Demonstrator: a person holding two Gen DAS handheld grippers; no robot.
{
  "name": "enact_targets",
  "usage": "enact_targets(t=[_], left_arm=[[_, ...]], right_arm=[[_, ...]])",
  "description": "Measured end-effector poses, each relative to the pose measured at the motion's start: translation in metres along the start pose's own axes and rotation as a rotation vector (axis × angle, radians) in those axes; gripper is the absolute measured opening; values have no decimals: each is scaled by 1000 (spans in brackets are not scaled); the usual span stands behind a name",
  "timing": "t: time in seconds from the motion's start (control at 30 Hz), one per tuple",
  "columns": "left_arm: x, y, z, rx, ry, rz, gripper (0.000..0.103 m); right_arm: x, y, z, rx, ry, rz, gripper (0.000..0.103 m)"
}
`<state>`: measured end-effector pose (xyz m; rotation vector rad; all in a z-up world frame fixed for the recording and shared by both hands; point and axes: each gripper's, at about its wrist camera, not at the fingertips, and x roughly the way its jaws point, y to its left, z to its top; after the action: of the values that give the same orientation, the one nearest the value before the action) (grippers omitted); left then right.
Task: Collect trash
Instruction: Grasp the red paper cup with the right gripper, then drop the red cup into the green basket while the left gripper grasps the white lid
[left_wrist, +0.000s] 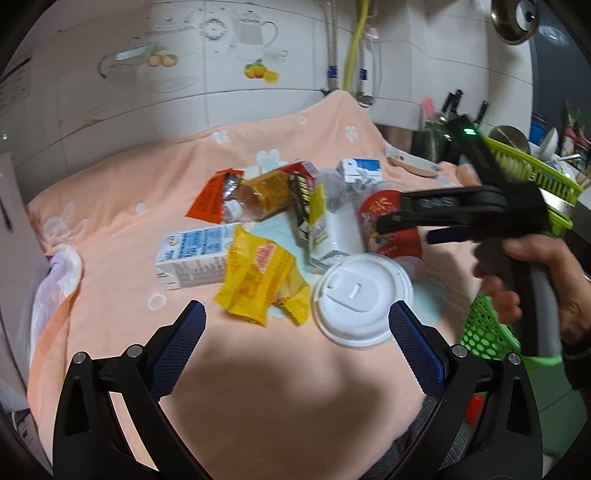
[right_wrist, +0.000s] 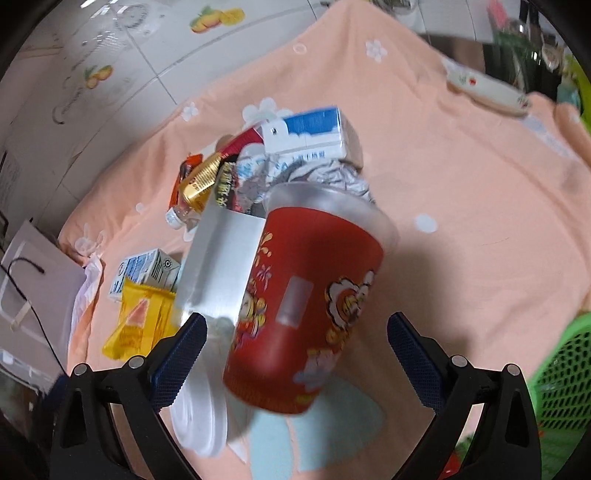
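So we've got a pile of trash dumped on a surface draped in a peach cloth (left_wrist: 122, 314), all bunched together, which makes sense if the plan is to pick it off piece by piece. Our left hand-held gripper (left_wrist: 295, 332) hovers short of the heap with its jaws spread wide and nothing between them. Just ahead of it sit the yellow wrapper (left_wrist: 260, 280) and the white cup lid (left_wrist: 364, 299), with the lid almost touching its right finger. A milk carton (left_wrist: 194, 256) lies ahead and to its left.

Our right hand-held gripper (right_wrist: 295, 336) also has its jaws apart, with the red cup (right_wrist: 303, 310) tipped over between them but not pinched, as far as we can tell. We're guessing the cup goes first since it's bulkiest. The green basket (right_wrist: 565, 373) sits off to its right, probably where everything ends up.
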<state>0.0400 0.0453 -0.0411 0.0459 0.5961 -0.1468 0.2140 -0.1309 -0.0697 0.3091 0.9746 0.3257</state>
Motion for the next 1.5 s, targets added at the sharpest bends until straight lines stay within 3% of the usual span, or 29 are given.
enact_targets(t=[0.2,0.4,0.63,0.97,1.2,1.33,1.5], left_arm=[[16,-13,6,60,32,-80,98],[38,-28,15,152,68,-150,97],[69,-41,19,214,139,-223,97],[99,-54,14,316,215,-181,97],[110,-53,12,315,237,-180,96],[112,-50,13,273,253,-243,79],[106,-55,10,292,230,-223,75]], right_arm=[[26,-5,6,39,59,17,78],[20,-12,4,49,46,41,69],[1,-18,-3,16,11,23,67],[-27,-29,-19,-3,-27,41,67],[-52,-41,-37,-11,-66,33,67],[-74,-56,-50,-5,-101,2,67],[-102,-78,-72,-12,-147,-78,67]])
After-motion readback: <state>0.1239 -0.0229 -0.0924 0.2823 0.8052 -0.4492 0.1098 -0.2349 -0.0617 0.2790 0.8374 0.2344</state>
